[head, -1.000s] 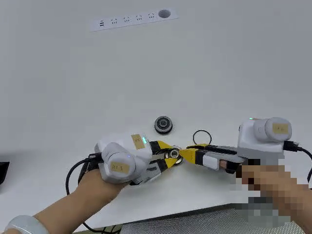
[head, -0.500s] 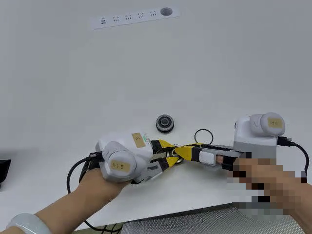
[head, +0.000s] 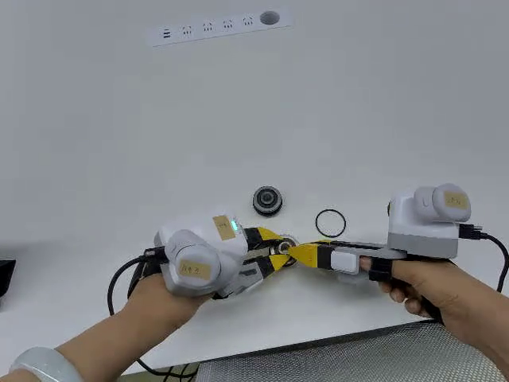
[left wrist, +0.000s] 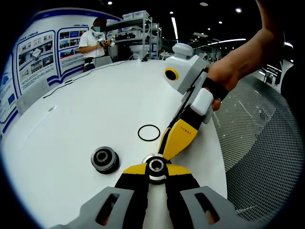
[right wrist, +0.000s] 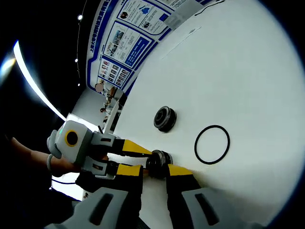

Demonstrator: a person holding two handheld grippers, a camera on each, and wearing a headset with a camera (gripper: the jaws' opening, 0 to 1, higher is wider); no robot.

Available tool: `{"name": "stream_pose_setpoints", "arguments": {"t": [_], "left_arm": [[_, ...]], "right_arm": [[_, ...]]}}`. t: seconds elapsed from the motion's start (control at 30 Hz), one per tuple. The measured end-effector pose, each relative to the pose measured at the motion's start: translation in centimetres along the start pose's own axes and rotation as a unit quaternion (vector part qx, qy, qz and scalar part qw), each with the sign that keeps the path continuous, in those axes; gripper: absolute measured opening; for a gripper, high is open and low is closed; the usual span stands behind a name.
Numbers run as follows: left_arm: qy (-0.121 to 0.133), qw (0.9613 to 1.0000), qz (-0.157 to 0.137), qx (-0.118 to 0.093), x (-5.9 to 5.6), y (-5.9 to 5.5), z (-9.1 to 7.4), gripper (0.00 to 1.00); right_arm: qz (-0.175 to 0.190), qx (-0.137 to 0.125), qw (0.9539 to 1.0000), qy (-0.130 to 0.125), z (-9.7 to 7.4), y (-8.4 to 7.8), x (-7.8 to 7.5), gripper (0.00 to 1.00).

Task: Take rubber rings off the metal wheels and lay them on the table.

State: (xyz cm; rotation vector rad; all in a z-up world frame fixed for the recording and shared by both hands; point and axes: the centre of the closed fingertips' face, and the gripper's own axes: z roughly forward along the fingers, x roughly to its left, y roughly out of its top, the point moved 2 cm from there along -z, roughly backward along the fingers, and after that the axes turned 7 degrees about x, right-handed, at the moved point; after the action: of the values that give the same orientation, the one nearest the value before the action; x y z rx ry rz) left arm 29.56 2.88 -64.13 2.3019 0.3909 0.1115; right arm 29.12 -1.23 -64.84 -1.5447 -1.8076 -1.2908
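Status: left gripper (head: pixel 276 255) clamped on wheel (left wrist: pixel 156 166), held just above the desk's (head: pixel 159 119) near edge. Opposite, right gripper (head: pixel 297 253) has its jaws closed down onto the same wheel's rim. Probably on the rubber, but too small to confirm it's caught.

Risks:
- right tips bite metal only and skid off
- sideways pull twists the wheel out of the left jaws
- rubber stretches, snaps free and goes over the near edge, which is close

Count:
- 2 wheels: one held, second wheel (head: pixel 267 200) on the desk just behind it, black band on, looks unstripped
- 1 loose ring (right wrist: pixel 196 144) flat on the desk, toward the right edge from the second wheel, apart from it
- 2 grippers
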Motion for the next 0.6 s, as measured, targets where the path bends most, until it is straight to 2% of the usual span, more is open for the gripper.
{"name": "stream_pose_setpoints", "arguments": {"t": [0.3,0.43,0.6], "left_arm": [[0.0,1.0,-0.001,0.0,-0.01,0.01,-0.01,0.13],[0.0,1.0,-0.002,0.0,-0.02,0.02,-0.02,0.13],[0.0,1.0,-0.003,-0.001,0.0,0.0,-0.01,0.13]], "right_arm": [[-0.001,-0.007,0.9999,-0.016,-0.33,0.06,-0.47,0.07],[0.002,-0.007,0.9998,-0.02,-0.31,0.03,-0.72,0.04],[-0.011,-0.009,0.9996,-0.024,-0.31,0.08,-0.44,0.02]]}}
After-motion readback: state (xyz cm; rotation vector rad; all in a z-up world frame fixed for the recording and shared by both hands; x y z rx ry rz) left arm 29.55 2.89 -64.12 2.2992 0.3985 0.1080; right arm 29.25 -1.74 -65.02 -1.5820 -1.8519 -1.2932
